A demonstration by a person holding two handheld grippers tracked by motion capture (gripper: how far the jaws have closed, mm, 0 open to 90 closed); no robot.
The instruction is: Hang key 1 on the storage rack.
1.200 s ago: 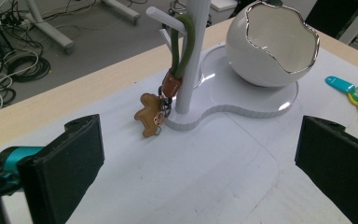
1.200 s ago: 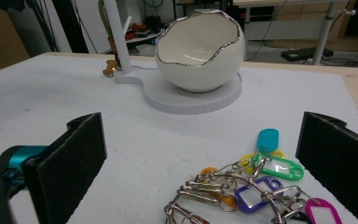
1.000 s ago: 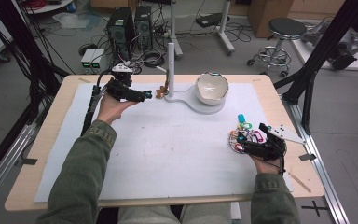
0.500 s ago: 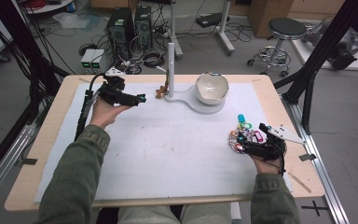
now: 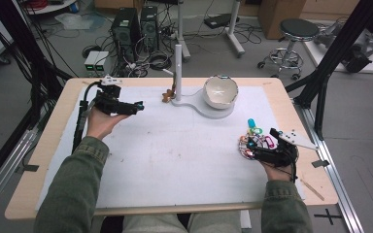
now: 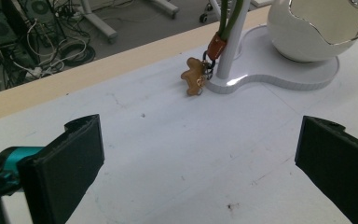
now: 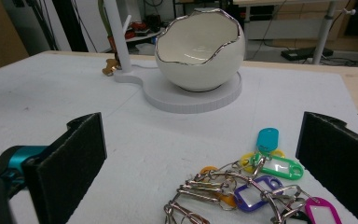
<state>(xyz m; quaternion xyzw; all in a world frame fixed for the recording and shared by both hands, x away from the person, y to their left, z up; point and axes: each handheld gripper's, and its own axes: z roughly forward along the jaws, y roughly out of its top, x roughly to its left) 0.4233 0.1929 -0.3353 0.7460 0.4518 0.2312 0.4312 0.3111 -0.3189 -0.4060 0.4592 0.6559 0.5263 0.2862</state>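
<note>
From above, my left gripper (image 5: pixel 137 105) hovers at upper left and my right gripper (image 5: pixel 247 149) lies lower right against the key bunch (image 5: pixel 253 141), the eggshell bowl (image 5: pixel 220 91) empty. My left view shows fingers (image 6: pixel 70 158) spread toward a brown charm (image 6: pixel 194 77) by the post. My right view shows fingers (image 7: pixel 74 149) spread around the key bunch (image 7: pixel 242 186) on the counter (image 7: pixel 51 102).

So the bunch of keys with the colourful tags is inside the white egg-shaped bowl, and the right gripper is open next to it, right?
Not quite. The bunch of keys is not inside the egg-shaped bowl. It lies on the white mat, in front of the bowl and apart from it, and what can be seen of the bowl's inside is bare. The right gripper view shows this. The right gripper is indeed open, beside the keys.
</note>
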